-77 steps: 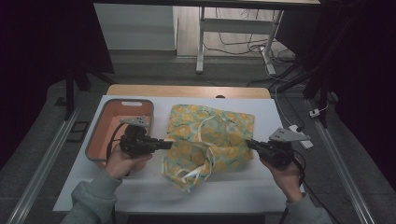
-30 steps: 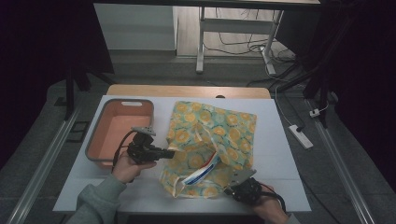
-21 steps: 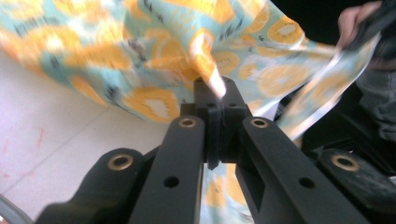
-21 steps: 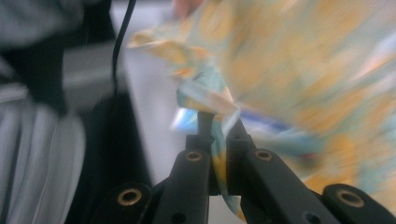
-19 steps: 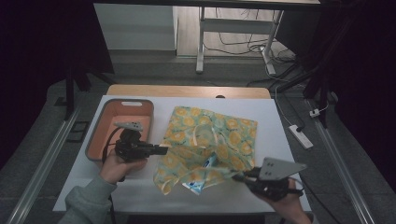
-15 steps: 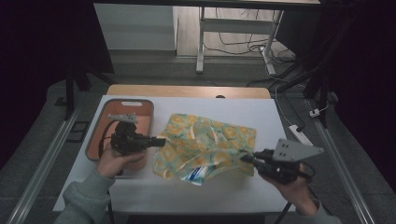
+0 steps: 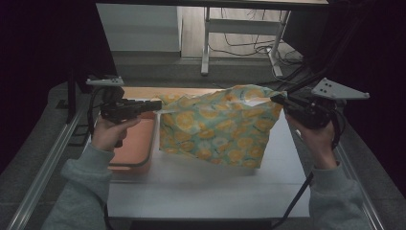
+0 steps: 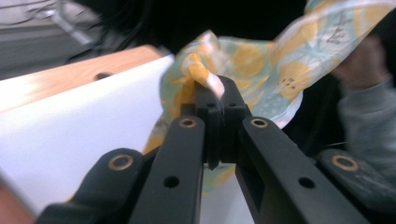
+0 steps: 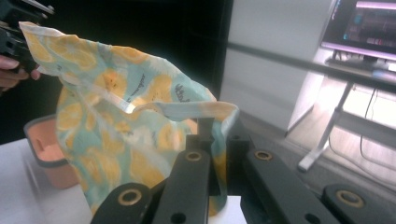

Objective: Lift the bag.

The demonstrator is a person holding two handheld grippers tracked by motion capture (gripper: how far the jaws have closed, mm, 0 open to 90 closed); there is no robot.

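Lemon-print cloth (image 7: 218, 127) went from lying crumpled on table (image 7: 201, 191) to lifted and stretched in air, left gripper (image 7: 155, 104) rose clamped on one corner, right gripper (image 7: 276, 99) swung up and right, pinching the other.

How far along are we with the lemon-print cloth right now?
Done: both grippers have hold of it, the left gripper and right gripper each shut on a top corner. In hand: the cloth hangs spread between them, lifted above the white table, beside the orange tray. Left: probably laying it flat or folding it.
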